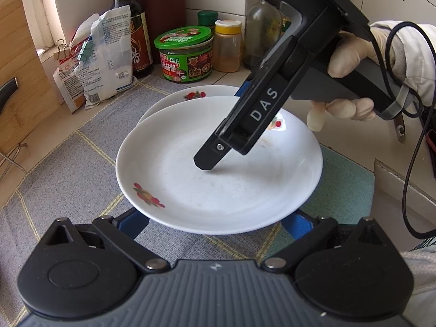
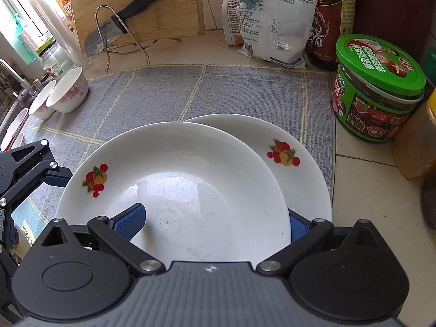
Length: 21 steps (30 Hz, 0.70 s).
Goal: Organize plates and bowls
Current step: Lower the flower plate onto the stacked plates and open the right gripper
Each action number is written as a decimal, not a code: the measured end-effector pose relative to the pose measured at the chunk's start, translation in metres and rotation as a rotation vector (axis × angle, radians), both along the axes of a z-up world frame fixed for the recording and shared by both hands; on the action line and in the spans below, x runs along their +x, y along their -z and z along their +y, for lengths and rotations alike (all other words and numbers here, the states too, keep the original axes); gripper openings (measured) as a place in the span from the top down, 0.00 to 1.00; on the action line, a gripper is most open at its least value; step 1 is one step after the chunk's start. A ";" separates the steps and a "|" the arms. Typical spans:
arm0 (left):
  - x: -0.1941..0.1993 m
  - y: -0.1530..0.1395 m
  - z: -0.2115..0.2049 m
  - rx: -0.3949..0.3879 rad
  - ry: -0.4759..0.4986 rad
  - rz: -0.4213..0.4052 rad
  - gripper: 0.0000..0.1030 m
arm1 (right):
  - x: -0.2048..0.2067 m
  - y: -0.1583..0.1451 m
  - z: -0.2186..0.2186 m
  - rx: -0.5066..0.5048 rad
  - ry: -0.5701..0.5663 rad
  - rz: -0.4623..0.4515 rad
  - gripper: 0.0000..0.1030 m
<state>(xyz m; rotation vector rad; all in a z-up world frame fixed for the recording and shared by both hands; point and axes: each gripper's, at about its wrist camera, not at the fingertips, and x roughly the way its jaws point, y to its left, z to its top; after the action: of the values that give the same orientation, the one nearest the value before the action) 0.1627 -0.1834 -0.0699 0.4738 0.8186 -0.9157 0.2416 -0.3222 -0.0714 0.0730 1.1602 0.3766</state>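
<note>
Two white plates with fruit prints overlap on a grey mat (image 2: 218, 90). The top plate (image 1: 218, 179) (image 2: 174, 179) leans on the lower plate (image 1: 190, 92) (image 2: 299, 158). My right gripper (image 1: 224, 125) (image 2: 212, 223) is open and straddles the top plate's rim, with one finger inside the dish and the other outside it. My left gripper (image 1: 215, 223) is open at the opposite rim, and the plate hides its fingertips. One of its fingers (image 2: 58, 176) shows beside the plate. White bowls with pink flowers (image 2: 69, 92) stand at the mat's far left.
A green-lidded jar (image 2: 378, 92), spice jars (image 1: 227, 46), a dark sauce bottle (image 1: 133, 27) and clipped bags (image 2: 272, 16) line the back wall. A knife on a wire stand (image 2: 109, 35) leans against a wooden board (image 2: 136, 2). A sink lies far left.
</note>
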 end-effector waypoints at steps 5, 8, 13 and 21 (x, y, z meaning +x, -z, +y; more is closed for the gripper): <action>0.001 0.000 -0.001 -0.004 0.001 -0.001 0.02 | -0.001 0.000 -0.002 -0.009 0.008 0.007 0.00; 0.001 0.001 -0.001 -0.004 0.002 -0.003 0.02 | -0.002 0.000 -0.003 -0.014 0.013 0.009 0.00; 0.003 0.000 0.000 -0.011 -0.003 -0.001 0.02 | -0.005 -0.003 -0.005 -0.026 0.023 0.009 0.00; 0.003 0.003 -0.002 -0.007 0.012 -0.015 0.02 | -0.011 -0.008 -0.009 -0.036 0.036 0.008 0.00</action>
<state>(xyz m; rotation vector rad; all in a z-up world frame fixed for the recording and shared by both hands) 0.1656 -0.1858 -0.0727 0.4794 0.7996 -0.9250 0.2303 -0.3308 -0.0635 0.0636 1.1715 0.3241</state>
